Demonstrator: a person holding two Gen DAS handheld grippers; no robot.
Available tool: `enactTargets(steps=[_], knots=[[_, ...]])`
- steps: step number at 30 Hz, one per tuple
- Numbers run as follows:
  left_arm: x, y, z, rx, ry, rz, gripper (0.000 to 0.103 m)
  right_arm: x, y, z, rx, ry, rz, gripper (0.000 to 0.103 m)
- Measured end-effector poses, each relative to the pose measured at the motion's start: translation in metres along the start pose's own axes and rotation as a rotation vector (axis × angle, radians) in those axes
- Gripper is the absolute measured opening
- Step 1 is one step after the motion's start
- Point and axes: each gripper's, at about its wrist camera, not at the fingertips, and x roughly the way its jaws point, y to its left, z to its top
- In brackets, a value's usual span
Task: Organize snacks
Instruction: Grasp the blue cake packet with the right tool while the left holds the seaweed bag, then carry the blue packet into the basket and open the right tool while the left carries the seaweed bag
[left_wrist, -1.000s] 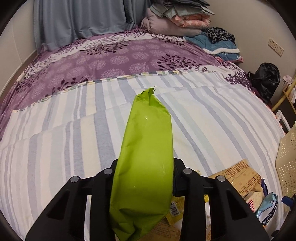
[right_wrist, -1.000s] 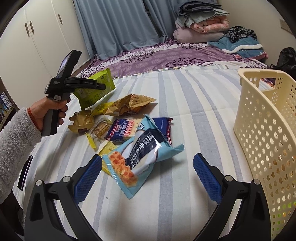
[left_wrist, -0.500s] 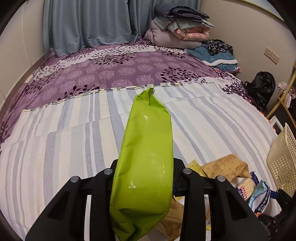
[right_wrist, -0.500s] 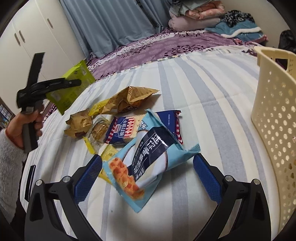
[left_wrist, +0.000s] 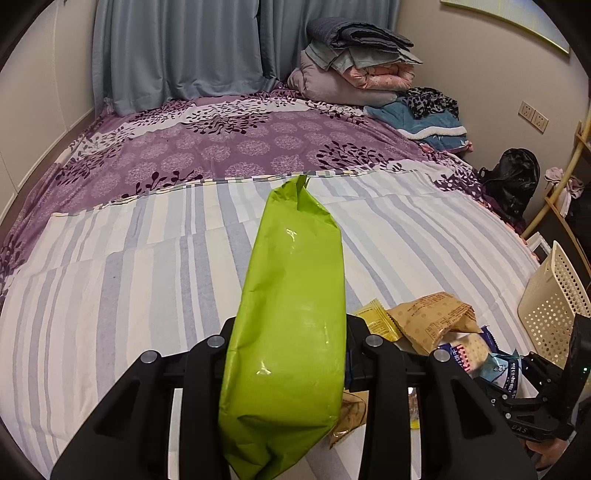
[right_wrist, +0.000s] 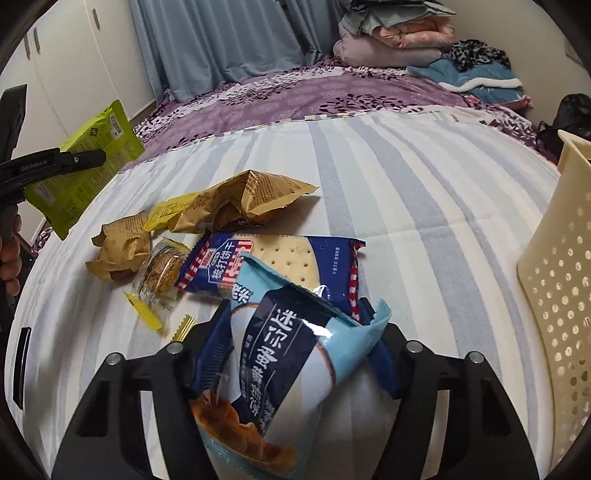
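Observation:
My left gripper (left_wrist: 291, 354) is shut on a lime green snack bag (left_wrist: 291, 332) and holds it in the air above the striped bed; the bag also shows at the left of the right wrist view (right_wrist: 81, 173). My right gripper (right_wrist: 295, 354) has closed around a light blue waffle snack bag (right_wrist: 280, 373) lying on the bed. A dark blue cracker pack (right_wrist: 273, 262), a tan paper bag (right_wrist: 240, 203) and small yellow and brown packets (right_wrist: 122, 243) lie just beyond it. A cream perforated basket (right_wrist: 554, 277) stands to the right.
The bed has a striped sheet (left_wrist: 110, 295) in front and a purple floral cover (left_wrist: 221, 147) behind. Folded bedding (left_wrist: 354, 70) is piled at the far end. A black bag (left_wrist: 517, 181) sits by the right wall. White wardrobe doors (right_wrist: 66, 66) stand at left.
My right gripper moved forward and closed its fingers around the light blue bag. My left gripper rose and tilted up with the green bag, bringing the snack pile and basket into its view.

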Motion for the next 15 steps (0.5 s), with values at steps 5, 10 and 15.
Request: enactTargets(steps=[5,10,15], knots=[[-0.012,-0.01,-0.002,0.016,-0.014,-0.013,0.035,-0.022,-0.003,-0.007,-0.016,-0.044,-0.002,0.059],[-0.026,-0.023,-0.002,0.042,-0.028,-0.025,0.035,-0.05,-0.011,-0.008,0.004,-0.105,0.011,0.058],[-0.042,-0.04,-0.002,0.07,-0.048,-0.031,0.035,-0.083,-0.02,-0.004,0.021,-0.174,0.026,0.058]])
